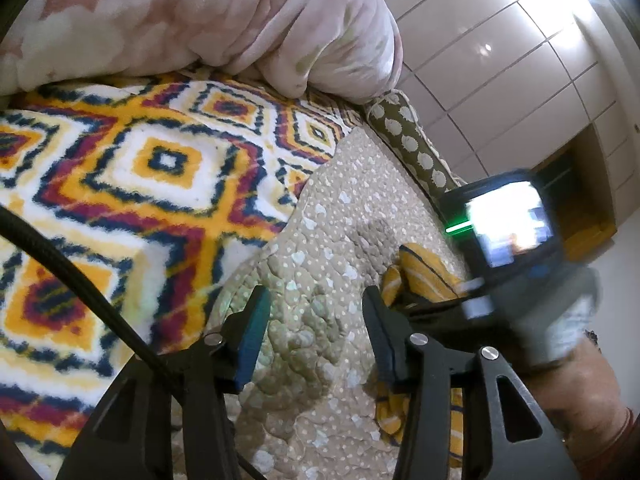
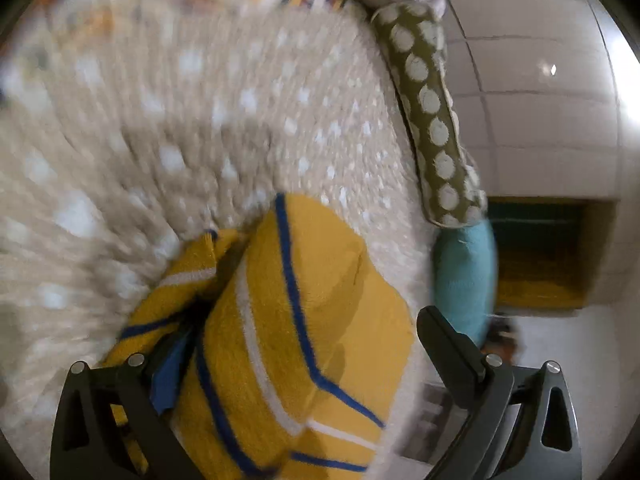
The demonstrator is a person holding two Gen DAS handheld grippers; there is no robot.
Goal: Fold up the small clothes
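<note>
A small yellow garment with blue and white stripes (image 2: 304, 344) lies bunched on the beige dotted quilt (image 2: 224, 128); it also shows in the left wrist view (image 1: 424, 272), to the right of my left gripper. My left gripper (image 1: 316, 304) is open and empty above the quilt (image 1: 320, 240). My right gripper (image 2: 312, 344) is open, its fingers standing on either side of the garment, close over it. The right gripper with its lit camera screen (image 1: 508, 220) shows blurred in the left wrist view.
A bright yellow, red and blue patterned blanket (image 1: 140, 168) covers the bed to the left. A pink fluffy comforter (image 1: 224, 20) is heaped at the back. An olive dotted bolster (image 2: 432, 120) and a light blue cloth (image 2: 464, 276) mark the bed's edge.
</note>
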